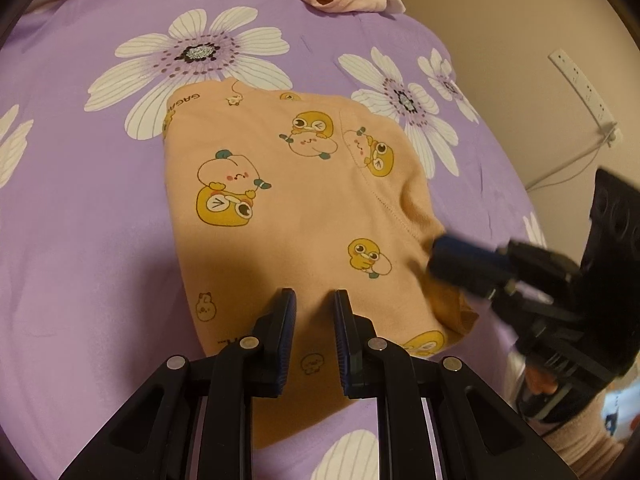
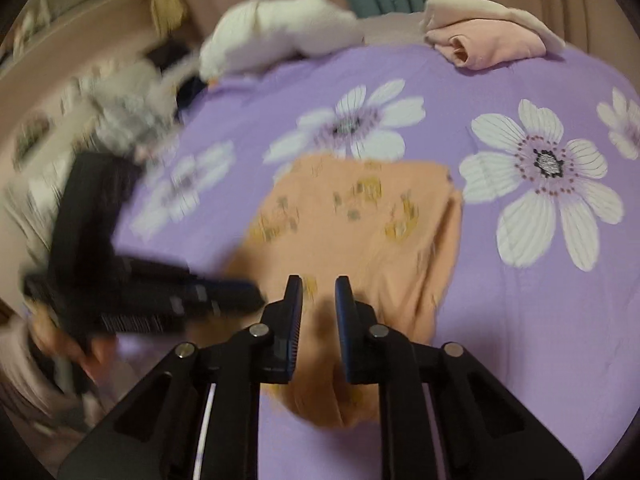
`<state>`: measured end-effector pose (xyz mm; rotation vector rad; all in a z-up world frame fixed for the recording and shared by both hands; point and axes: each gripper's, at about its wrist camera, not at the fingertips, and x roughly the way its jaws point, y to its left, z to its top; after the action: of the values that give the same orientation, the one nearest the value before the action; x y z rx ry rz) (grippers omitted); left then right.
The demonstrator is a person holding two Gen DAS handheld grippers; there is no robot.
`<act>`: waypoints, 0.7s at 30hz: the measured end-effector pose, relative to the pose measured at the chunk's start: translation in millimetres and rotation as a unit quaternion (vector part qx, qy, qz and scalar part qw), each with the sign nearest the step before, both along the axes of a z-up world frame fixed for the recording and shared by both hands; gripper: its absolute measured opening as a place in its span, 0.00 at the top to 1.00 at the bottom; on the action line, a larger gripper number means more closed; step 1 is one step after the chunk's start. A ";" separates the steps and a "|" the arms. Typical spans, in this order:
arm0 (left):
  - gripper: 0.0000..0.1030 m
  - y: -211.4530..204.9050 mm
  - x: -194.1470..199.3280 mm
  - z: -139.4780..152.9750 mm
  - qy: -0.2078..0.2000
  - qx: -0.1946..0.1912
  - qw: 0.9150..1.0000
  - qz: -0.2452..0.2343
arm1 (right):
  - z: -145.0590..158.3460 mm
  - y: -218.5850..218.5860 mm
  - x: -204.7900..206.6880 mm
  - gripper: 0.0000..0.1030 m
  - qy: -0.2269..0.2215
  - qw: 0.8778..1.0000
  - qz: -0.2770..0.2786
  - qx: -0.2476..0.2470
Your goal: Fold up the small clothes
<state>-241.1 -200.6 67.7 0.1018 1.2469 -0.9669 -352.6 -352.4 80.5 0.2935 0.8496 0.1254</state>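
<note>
Peach garment (image 1: 296, 208) on purple sheet (image 1: 80, 220), print sharp only in left view, left gripper (image 1: 315, 300) and right gripper (image 2: 319, 286) both parted, empty.

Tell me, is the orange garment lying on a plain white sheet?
No, the orange garment lies on a purple bedsheet printed with large white flowers.

The right gripper (image 2: 316, 284) occupies the lower centre of the view, its two fingers parted with a gap between them, positioned over the near part of an orange printed garment (image 2: 360, 240). The garment lies on a purple bedspread (image 2: 500, 340) with white flower prints; its print is blurred. The left gripper (image 2: 240, 294) enters from the left side, heavily blurred, its tip at the garment's left edge; its finger spacing cannot be determined. A pink folded garment (image 2: 488, 46) and a white cloth bundle (image 2: 276, 32) rest at the far edge of the bedspread.
</note>
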 end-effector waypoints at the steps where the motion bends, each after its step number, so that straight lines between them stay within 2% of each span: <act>1: 0.85 0.2 -1.3 -0.7 -0.001 0.000 1.000 -0.001 | -5.6 1.1 -2.3 0.86 0.013 1.000 0.000 -0.011; 3: 0.85 0.7 -1.1 -3.5 0.001 -0.002 1.000 -0.002 | -23.9 -0.1 -4.0 0.94 0.051 0.998 -0.013 -0.037; 5: 0.85 3.0 -1.8 -4.1 -0.001 -0.005 1.000 0.000 | -31.9 -3.9 -9.9 0.95 0.064 0.997 -0.020 -0.036; 8: 0.85 10.6 -8.0 1.6 -0.005 -0.008 1.000 0.002 | -29.5 -5.8 -16.0 0.94 0.058 0.997 -0.030 -0.031; 11: 0.85 21.9 -19.2 5.9 -0.006 -0.018 1.000 -0.005 | -19.6 -0.4 -24.9 0.86 0.037 0.999 -0.026 -0.023; 15: 0.85 29.8 -32.9 -6.8 0.000 -0.011 1.000 -0.011 | -13.5 8.6 -34.1 0.86 0.016 1.000 -0.016 0.002; 18: 0.85 30.1 -31.6 -17.5 0.011 -0.010 1.000 0.001 | -27.2 14.2 -30.5 0.86 0.040 0.999 -0.024 -0.003; 21: 0.85 30.3 -30.4 -15.3 0.016 -0.012 1.000 0.004 | -46.8 14.5 -24.5 0.90 0.072 0.997 -0.038 -0.011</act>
<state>-271.6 -170.3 52.4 0.0623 1.2642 -0.9797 -377.1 -337.9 33.8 0.3158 0.9799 0.0238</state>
